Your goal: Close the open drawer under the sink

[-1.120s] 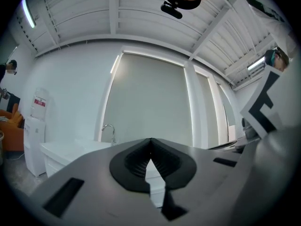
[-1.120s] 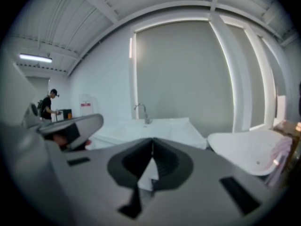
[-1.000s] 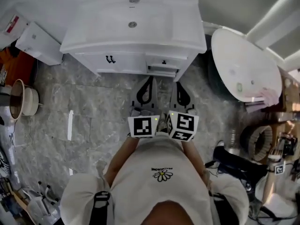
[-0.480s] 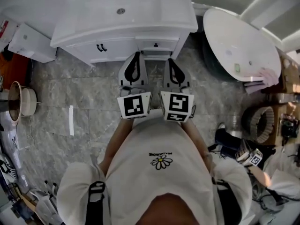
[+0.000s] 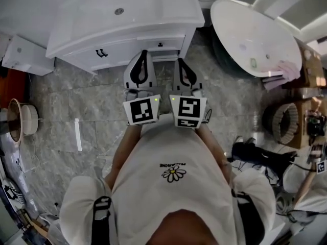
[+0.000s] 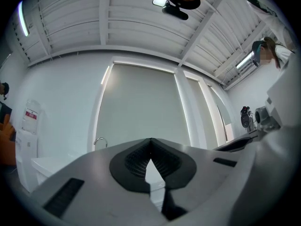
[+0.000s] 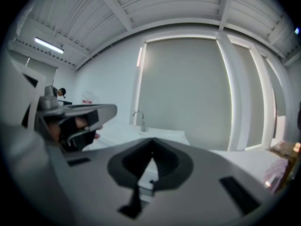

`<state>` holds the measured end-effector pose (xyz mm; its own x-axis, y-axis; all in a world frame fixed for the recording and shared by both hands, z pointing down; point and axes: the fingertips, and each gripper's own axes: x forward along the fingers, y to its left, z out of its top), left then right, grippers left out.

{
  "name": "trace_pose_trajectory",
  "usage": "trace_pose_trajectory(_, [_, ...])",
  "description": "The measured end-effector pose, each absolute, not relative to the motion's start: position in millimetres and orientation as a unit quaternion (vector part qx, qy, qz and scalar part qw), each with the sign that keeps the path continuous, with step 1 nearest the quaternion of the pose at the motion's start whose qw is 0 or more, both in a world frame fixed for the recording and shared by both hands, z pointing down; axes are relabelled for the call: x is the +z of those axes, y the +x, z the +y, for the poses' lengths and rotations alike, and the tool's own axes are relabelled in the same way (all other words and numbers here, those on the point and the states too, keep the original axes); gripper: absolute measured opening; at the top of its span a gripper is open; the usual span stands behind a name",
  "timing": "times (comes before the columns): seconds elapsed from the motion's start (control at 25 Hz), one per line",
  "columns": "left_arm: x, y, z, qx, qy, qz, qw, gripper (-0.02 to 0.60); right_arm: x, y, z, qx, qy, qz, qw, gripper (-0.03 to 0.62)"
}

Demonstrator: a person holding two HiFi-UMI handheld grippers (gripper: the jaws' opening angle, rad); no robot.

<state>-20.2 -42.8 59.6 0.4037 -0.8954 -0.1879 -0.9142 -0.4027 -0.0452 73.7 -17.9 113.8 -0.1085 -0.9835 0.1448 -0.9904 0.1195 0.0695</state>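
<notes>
In the head view the white sink cabinet (image 5: 122,27) stands at the top. Its small drawer (image 5: 162,45) with a dark knob sits at the right of the cabinet front, and a white edge still juts out a little below it. My left gripper (image 5: 143,53) and right gripper (image 5: 180,61) point side by side at the cabinet front, their tips close to the drawer. Both are shut with nothing between the jaws, as the left gripper (image 6: 150,140) and right gripper (image 7: 151,140) views show. Whether a tip touches the drawer is hidden. The faucet (image 7: 139,119) rises beyond.
A white bathtub (image 5: 255,34) stands at the right of the cabinet. A white box (image 5: 23,55) is at the left, with a round bin (image 5: 20,119) lower down on the grey tile floor. Gear, cables and another person's arm crowd the right edge.
The cabinet has slid left and up in the head view, and both grippers have come closer to its front. The drawer that stuck out plainly now juts out much less.
</notes>
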Motion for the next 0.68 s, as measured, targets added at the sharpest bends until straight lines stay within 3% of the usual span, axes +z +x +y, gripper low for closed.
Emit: trace_pose_trajectory(0.68, [61.9, -29.9, -43.3, 0.07, -0.826, 0.556, 0.061, 0.02, 122.9, 72.8, -20.1, 0.029, 0.656, -0.749, 0.084, 0.029])
